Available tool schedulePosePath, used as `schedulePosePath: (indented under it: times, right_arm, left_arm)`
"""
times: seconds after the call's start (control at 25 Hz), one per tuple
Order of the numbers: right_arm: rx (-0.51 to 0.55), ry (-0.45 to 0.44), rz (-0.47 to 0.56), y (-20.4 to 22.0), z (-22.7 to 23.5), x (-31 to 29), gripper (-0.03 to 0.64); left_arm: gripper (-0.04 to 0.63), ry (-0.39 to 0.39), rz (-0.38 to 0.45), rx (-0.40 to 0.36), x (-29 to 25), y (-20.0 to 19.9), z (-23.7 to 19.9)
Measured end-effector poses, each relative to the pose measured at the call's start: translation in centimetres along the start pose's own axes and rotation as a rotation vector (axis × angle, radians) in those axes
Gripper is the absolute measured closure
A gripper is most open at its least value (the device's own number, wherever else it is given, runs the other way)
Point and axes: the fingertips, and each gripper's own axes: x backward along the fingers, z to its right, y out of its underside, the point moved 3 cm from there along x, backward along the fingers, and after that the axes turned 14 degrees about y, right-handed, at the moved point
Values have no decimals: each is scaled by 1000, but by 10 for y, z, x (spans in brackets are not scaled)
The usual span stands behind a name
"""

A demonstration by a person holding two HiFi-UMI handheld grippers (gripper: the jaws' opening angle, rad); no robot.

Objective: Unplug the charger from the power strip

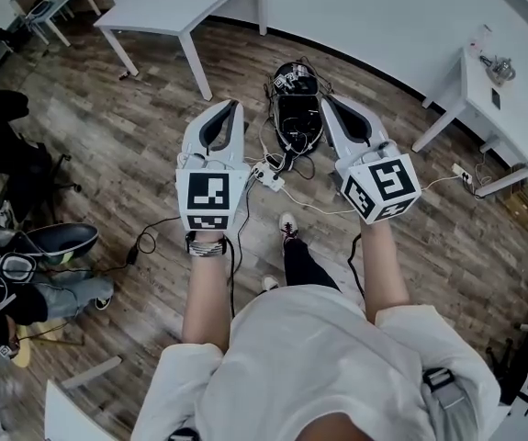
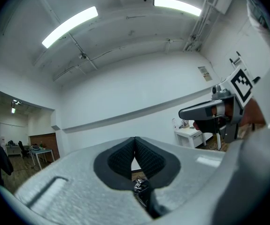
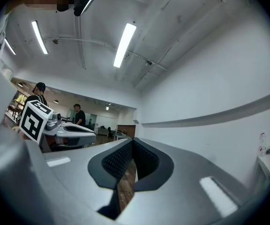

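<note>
A small white power strip point(image 1: 266, 176) with plugs and several cables lies on the wooden floor, far below and between my two grippers. Which plug is the charger I cannot make out. My left gripper point(image 1: 237, 108) is held level in the air, its jaws shut with nothing between them point(image 2: 135, 143). My right gripper point(image 1: 326, 102) hangs level beside it, also shut and empty point(image 3: 133, 145). Each gripper shows in the other's view: the right gripper point(image 2: 209, 111) and the left gripper point(image 3: 73, 130).
A black device with tangled wires point(image 1: 297, 108) sits on the floor just beyond the strip. White tables stand at the back point(image 1: 176, 7) and right point(image 1: 470, 99). A chair and a seated person point(image 1: 48, 255) are at the left. Two people point(image 3: 78, 114) stand far off.
</note>
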Motion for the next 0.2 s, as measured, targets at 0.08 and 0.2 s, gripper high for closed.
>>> schedulePosePath:
  times: [0.08, 0.2]
  right_arm:
    - [7, -2, 1, 1, -5, 2, 615]
    - [16, -5, 3, 3, -13, 7, 615]
  left_arm:
    - [591, 1, 2, -3, 4, 1, 2]
    - [591, 6, 6, -9, 13, 4, 5]
